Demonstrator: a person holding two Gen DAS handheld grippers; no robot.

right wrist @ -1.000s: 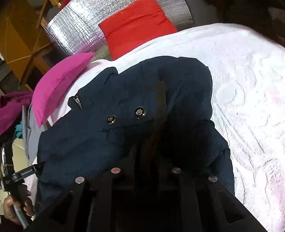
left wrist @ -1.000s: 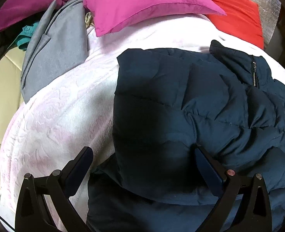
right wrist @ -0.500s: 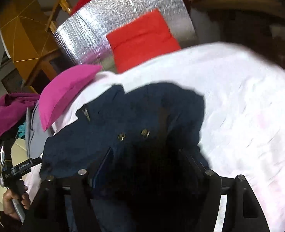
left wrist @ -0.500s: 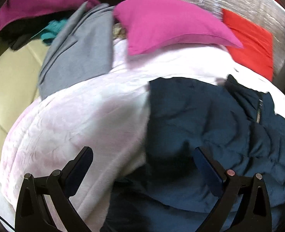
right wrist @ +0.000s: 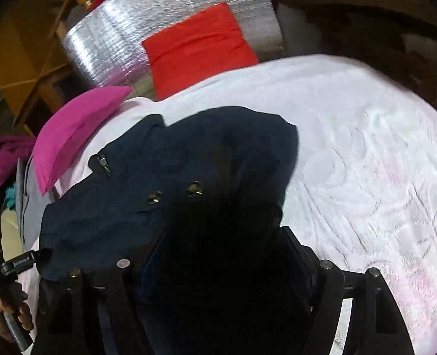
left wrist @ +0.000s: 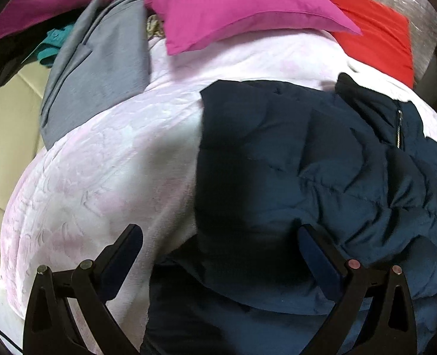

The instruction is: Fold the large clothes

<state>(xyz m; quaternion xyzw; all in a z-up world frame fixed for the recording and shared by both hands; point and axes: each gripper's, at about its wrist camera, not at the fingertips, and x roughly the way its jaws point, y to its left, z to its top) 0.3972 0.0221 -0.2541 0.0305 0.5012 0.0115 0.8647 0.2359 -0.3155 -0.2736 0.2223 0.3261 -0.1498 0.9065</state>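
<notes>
A: Where do we have the navy quilted puffer jacket (left wrist: 322,177)?

B: It lies on the pale pink embossed bedspread (left wrist: 100,177), bunched and partly doubled over, its zipped collar (left wrist: 396,118) towards the far end of the bed. In our right wrist view the same jacket (right wrist: 135,207) shows two metal snap buttons (right wrist: 194,188) on its front.

A: And our left claw (left wrist: 218,242)?

B: Released, jaws spread wide. One finger (left wrist: 120,254) hangs over the bare bedspread, the other over the jacket's near edge, with the jacket's left border between them. We cannot tell whether either touches the cloth.

A: Our right claw (right wrist: 221,254)?

B: Its jaws stand apart too, gripping nothing that we can see. Dark jacket fabric fills the gap between them; the area is in deep shadow, so we cannot say whether there is contact.

A: What else is on the bed?

B: A magenta pillow (left wrist: 242,11) and a red cushion (left wrist: 378,35) at the head, against a silver foil-covered panel (right wrist: 147,29). A grey folded garment (left wrist: 100,68) lies beside the magenta pillow, at the bedspread's left edge.
</notes>
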